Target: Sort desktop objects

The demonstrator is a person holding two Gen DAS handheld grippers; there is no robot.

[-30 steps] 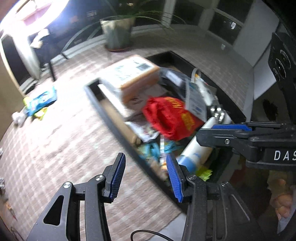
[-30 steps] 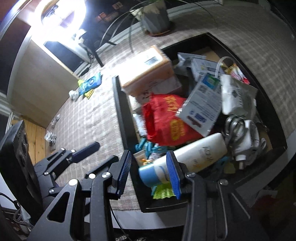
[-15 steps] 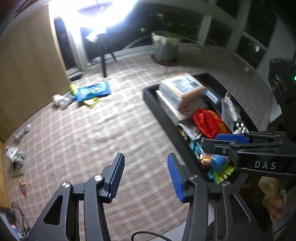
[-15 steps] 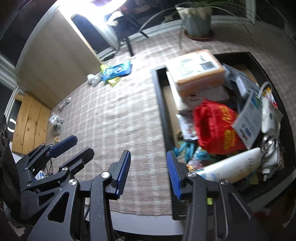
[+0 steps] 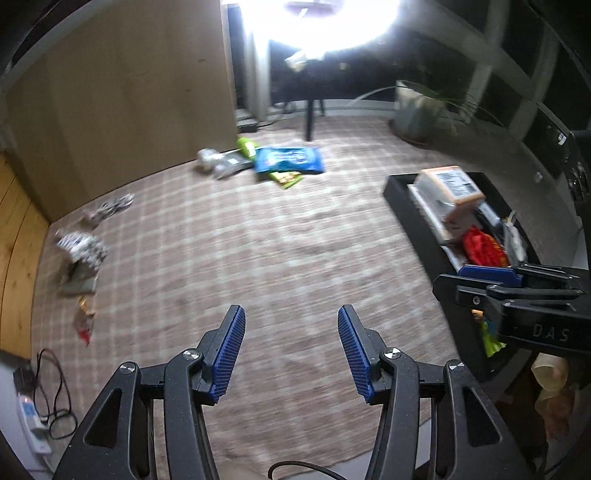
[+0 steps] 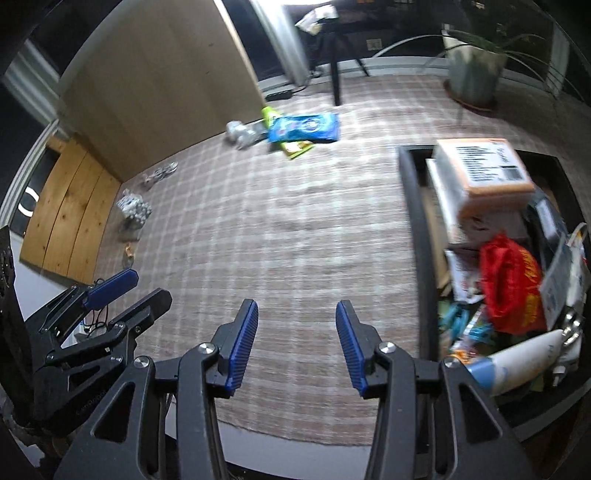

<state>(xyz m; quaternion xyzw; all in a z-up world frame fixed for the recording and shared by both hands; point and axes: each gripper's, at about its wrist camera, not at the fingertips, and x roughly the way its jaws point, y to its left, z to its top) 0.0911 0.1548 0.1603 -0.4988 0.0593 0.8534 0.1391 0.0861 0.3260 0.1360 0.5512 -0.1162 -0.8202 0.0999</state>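
Note:
My left gripper (image 5: 291, 350) is open and empty above the checked tablecloth (image 5: 258, 251). My right gripper (image 6: 295, 343) is open and empty too, left of a black tray (image 6: 419, 236). The tray holds a cardboard box (image 6: 484, 166), a red bag (image 6: 513, 284), a white tube (image 6: 517, 365) and several other items. The tray also shows in the left wrist view (image 5: 413, 221). A blue packet (image 6: 304, 127) lies far back on the cloth, beside a green packet (image 6: 271, 114) and a pale wrapped item (image 6: 240, 133).
Small wrapped items (image 6: 135, 212) lie at the cloth's left edge. A potted plant (image 6: 476, 81) stands at the back right. A wooden panel (image 6: 159, 92) rises at the back left. A bright lamp (image 5: 317, 26) glares at the top. Cables (image 5: 44, 406) hang off the left edge.
Both grippers have swung left and back from the tray. The view now takes in the open cloth and the far packets. Both stay open.

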